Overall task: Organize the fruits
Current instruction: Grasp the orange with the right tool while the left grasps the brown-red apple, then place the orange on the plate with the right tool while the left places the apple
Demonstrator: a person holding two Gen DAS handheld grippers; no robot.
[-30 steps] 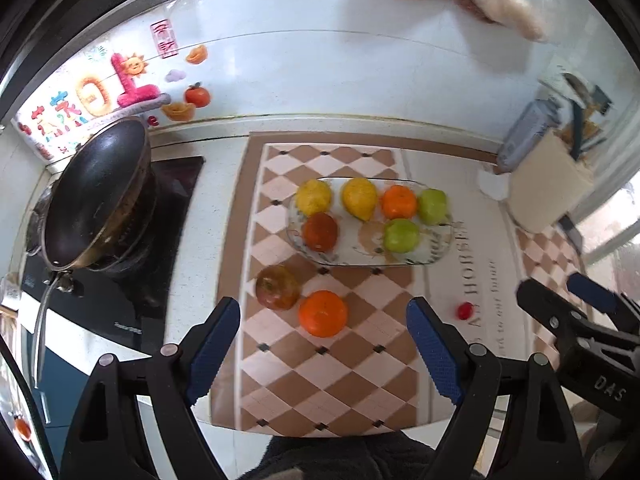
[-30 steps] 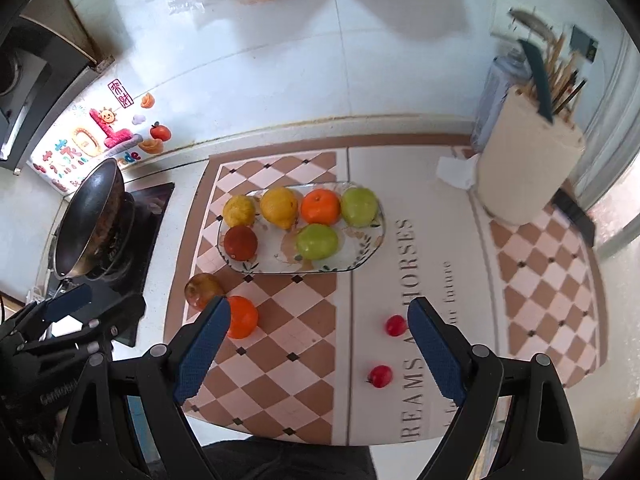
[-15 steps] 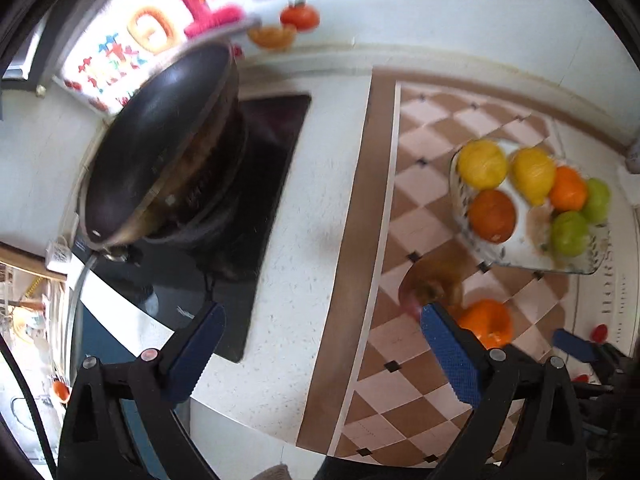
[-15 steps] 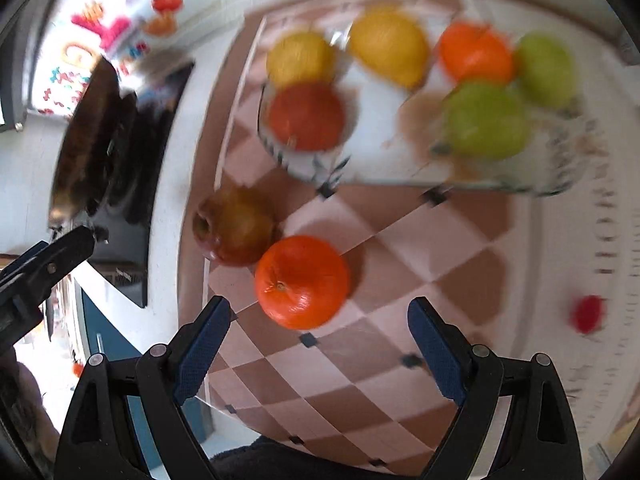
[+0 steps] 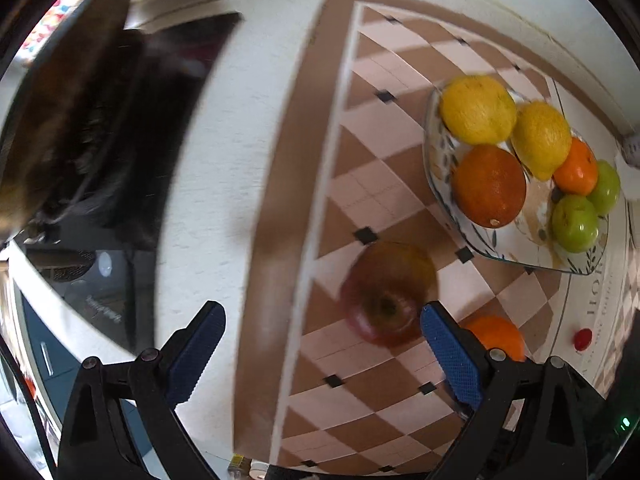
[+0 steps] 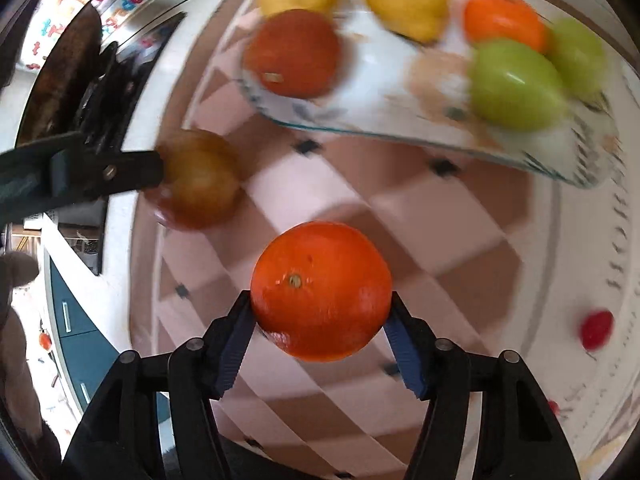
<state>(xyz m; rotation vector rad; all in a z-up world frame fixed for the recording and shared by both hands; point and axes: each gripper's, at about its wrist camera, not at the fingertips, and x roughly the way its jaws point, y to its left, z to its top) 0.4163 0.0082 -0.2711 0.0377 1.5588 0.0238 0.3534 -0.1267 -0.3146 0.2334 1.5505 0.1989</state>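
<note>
A loose orange [image 6: 320,292] lies on the checkered mat [image 6: 440,220]. My right gripper [image 6: 320,309] has its jaws closing, and both blue pads touch the orange's sides. A red-yellow apple [image 5: 388,292] rests on the mat just inside the right finger of my left gripper [image 5: 320,314], which stands wide open and clear of the apple. In the right wrist view one of the left gripper's fingers [image 6: 120,174] reaches the apple [image 6: 200,178] from the left. A glass plate [image 5: 434,168] holds two lemons, oranges and green apples.
A dark pan [image 5: 60,100] sits on a black cooktop [image 5: 120,288] left of the mat. Small red fruits lie to the right on the mat, one [image 5: 582,339] in the left wrist view and one [image 6: 596,330] in the right wrist view. The counter edge runs below.
Both grippers sank toward the mat. The right jaws closed from wide onto the orange. The left gripper swung left, widened, and now has the apple beside its right finger.
</note>
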